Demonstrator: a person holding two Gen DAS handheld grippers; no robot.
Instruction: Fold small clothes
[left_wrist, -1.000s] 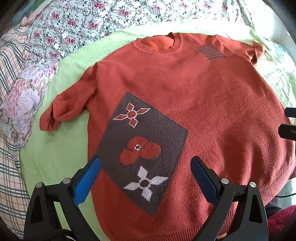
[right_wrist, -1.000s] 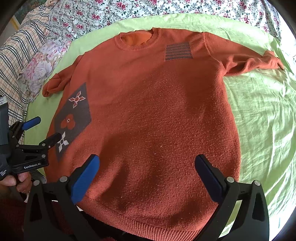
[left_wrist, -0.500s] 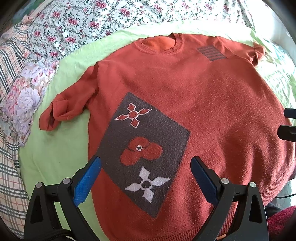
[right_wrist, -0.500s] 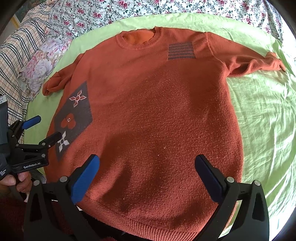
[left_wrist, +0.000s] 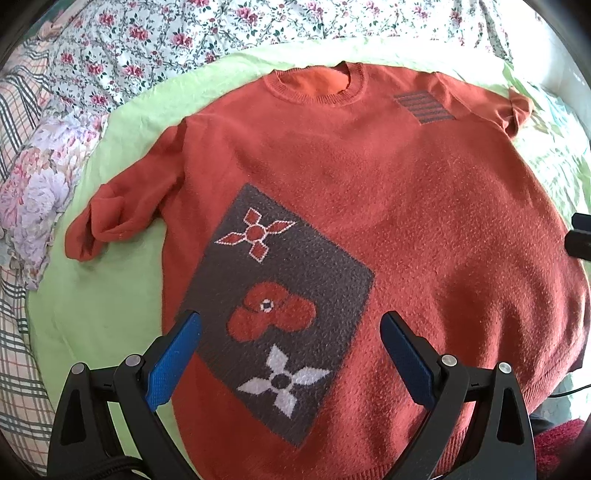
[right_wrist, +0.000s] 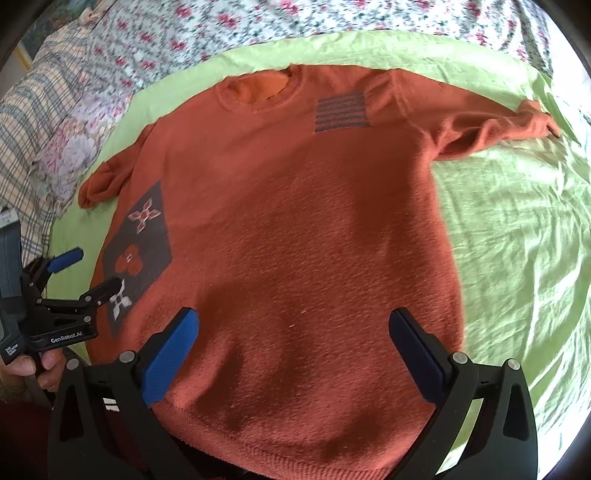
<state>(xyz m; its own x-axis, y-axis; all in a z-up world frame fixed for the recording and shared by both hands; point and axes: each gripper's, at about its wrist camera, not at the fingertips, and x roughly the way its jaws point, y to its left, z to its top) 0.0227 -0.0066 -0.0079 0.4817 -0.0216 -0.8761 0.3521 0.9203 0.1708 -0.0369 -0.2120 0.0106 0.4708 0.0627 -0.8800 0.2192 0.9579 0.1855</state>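
Sweater: my one rust-orange knitted sweater (right_wrist: 295, 229) lies face up and spread flat on the light green sheet (right_wrist: 517, 240), collar away from me and hem nearest me; I judge it is laid out this way so both sides can be folded toward the middle.
Left gripper: my left gripper (left_wrist: 290, 354) hangs above the lower left part of the sweater, over the grey patch (left_wrist: 280, 295); its blue pads are spread wide and nothing is between them.
Right gripper: my right gripper (right_wrist: 293, 350) hangs above the lower middle of the sweater near the hem, released in the same way, gripping nothing.
Why they hang there: each sits over its own half of the hem end, which I read as the start of a fold that has not yet begun.
Sleeves: two; the left sleeve (left_wrist: 118, 214) is bunched with its cuff rolled, the right sleeve (right_wrist: 491, 127) is stretched out to the side, both resting on the sheet.
Motifs: three on the grey patch, a red-and-white cross, a red flower and a white cross; one striped block (right_wrist: 340, 112) on the chest.
Bedding: floral quilt (left_wrist: 184, 33) beyond the collar, plaid blanket (right_wrist: 33, 122) on the left.
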